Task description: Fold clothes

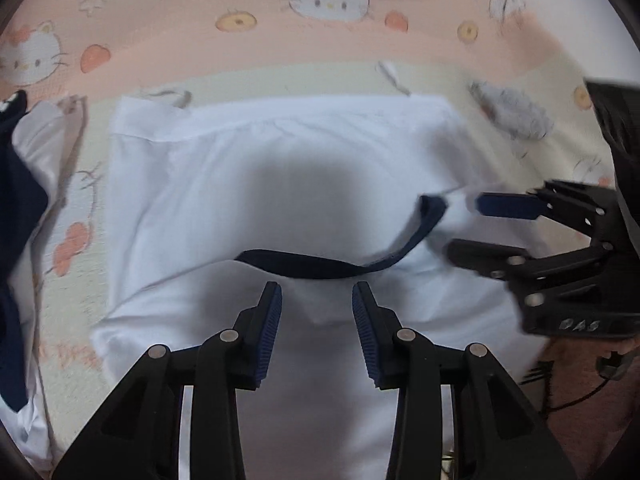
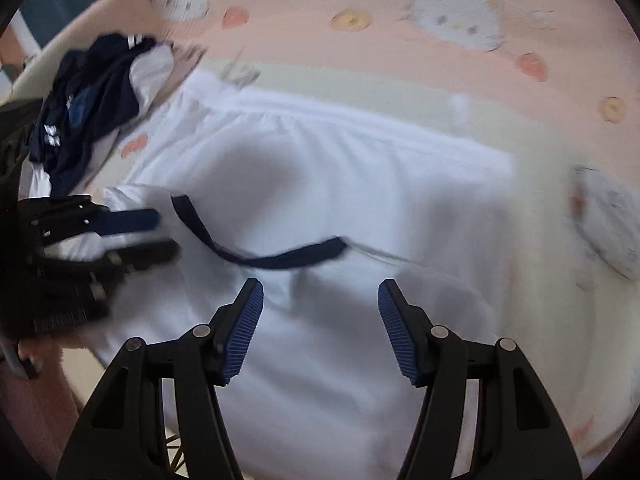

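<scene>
I find the white cotton-like shirt with a dark navy neckband (image 1: 280, 184) spread flat on the peach and cream cartoon-cat bedsheet (image 1: 320, 60), directly beneath both tools. The far part shows a straight folded edge; the near part carries the curved navy neckband (image 1: 320, 268). I cannot tell from this whether folding is early or well along.

My left gripper (image 1: 317, 332) hangs just above the cloth near the neckband, jaws parted moderately, nothing between them. My right gripper (image 2: 321, 332) hovers over the same region, jaws spread wide, likewise empty.

To the left lies a loose heap of navy and white garments (image 2: 88, 96), crumpled.

Handling judgement: the shirt appears light, thin and limp, will sag and crease, and should not slip much on ribbed pads. The best purchase is at hems, shoulder seams or the thicker neckband, pinching a single edge rather than bunched layers.
</scene>
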Available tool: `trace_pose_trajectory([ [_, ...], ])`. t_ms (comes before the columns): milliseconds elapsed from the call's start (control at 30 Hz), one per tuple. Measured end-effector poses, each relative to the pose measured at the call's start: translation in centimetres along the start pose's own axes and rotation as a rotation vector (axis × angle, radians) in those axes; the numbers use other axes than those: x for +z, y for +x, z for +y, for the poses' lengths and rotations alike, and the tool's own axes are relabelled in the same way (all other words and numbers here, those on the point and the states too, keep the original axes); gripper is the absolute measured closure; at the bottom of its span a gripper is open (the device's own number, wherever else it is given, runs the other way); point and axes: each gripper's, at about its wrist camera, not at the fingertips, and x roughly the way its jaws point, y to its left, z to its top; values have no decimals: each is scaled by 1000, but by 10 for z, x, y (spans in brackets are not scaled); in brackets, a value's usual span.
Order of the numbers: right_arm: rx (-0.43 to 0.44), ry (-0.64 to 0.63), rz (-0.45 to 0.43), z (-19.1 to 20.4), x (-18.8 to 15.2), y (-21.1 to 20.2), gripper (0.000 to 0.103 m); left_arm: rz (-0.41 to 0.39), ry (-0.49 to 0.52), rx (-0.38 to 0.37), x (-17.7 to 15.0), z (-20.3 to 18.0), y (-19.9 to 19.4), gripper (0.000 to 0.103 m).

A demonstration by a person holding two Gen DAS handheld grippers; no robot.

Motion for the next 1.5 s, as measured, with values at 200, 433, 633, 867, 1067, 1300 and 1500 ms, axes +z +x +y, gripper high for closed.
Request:
trace_pose_trajectory([
  [200, 50, 91, -7, -16, -5, 16, 43, -9, -81, 5, 10, 13, 9, 64],
  [433, 41, 251, -62, -62, -8, -1, 44, -42, -151, -26, 15, 33, 12, 63],
  [633, 63, 335, -129, -86, -19, -28, 47, -103, -140, -102, 7, 25, -14, 61],
  [867, 28, 244, -114, -54, -24, -47, 47, -77, -132, -117, -8, 3, -26, 61],
  [1067, -78, 199, 5, -24, -64, -42, 47, -44, -107, -16, -37, -27, -29, 60],
  [1300, -223, 276, 17, -57, -91, -63, 45, 55, -51, 11, -63, -6, -39, 59],
  [1500, -200, 262, -31, -53, -96, -81, 45, 3, -51, 16, -70, -9, -59, 59],
])
